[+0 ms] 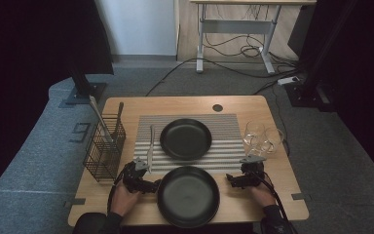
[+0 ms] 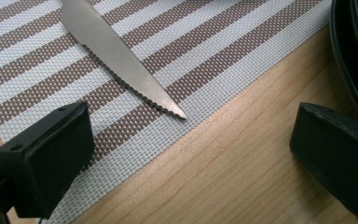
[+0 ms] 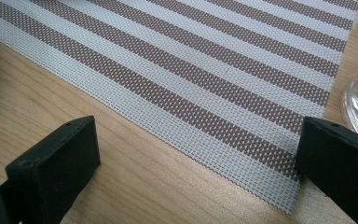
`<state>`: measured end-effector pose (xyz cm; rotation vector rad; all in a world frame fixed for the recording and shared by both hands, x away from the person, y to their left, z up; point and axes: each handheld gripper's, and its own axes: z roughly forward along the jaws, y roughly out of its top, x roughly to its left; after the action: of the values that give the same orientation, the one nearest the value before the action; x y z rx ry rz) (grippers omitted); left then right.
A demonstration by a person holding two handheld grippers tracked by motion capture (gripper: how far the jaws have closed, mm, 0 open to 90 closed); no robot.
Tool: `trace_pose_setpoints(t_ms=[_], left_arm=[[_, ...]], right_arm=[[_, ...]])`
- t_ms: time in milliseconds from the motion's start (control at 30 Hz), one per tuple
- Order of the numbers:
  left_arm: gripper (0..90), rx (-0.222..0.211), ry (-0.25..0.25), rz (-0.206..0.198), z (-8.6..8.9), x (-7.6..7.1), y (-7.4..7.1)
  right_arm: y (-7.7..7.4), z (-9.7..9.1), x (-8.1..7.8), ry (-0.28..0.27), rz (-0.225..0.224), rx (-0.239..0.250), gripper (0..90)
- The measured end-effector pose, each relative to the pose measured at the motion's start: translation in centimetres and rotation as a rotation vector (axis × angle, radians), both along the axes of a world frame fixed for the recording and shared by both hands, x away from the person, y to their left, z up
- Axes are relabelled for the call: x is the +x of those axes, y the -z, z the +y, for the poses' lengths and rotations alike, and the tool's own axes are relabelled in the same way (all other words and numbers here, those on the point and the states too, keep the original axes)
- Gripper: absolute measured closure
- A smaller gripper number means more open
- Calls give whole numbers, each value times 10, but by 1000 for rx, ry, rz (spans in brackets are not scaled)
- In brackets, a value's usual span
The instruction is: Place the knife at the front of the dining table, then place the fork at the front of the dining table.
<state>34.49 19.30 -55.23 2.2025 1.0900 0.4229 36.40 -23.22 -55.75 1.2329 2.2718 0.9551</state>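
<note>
Two black round plates show from the high view: the far one sits on a brown-and-white striped woven placemat, the near one on the bare wooden worktop between the person's hands. A steel serrated table knife lies along the mat's left edge, where a place setting would want it, with the left tongs just below its near end. The right tongs rest near two clear drinking glasses. A black wire basket holds more cutlery at the left.

From the left gripper view, the knife blade lies flat on the mat, its tip beyond the gaping, empty jaws, seemingly just set down.

From the right gripper view, the jaws likewise stand wide over the mat's corner, nothing between them, probably waiting for the next item.
</note>
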Motion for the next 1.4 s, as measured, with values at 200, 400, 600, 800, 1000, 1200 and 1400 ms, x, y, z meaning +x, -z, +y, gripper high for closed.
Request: trace_pose_setpoints(t_ms=[200,400,600,800,1000,1200,1400], left_arm=[[0,-2,-1,1,0,1,0],[0,-1,-1,1,0,1,0],[0,-2,-1,1,0,1,0],[0,-2,-1,1,0,1,0],[0,-2,-1,1,0,1,0],[0,-2,-1,1,0,1,0],[0,-2,-1,1,0,1,0]], right_arm=[[0,0,0,0,0,0,0],[0,0,0,2,0,0,0],[0,1,0,13,1,-1,0],[-2,1,0,11,13,-11,0],[-9,6,-2,-8,30,-49,0],[-24,8,-9,-40,8,-35,0],[-41,7,-16,-63,13,-35,0]])
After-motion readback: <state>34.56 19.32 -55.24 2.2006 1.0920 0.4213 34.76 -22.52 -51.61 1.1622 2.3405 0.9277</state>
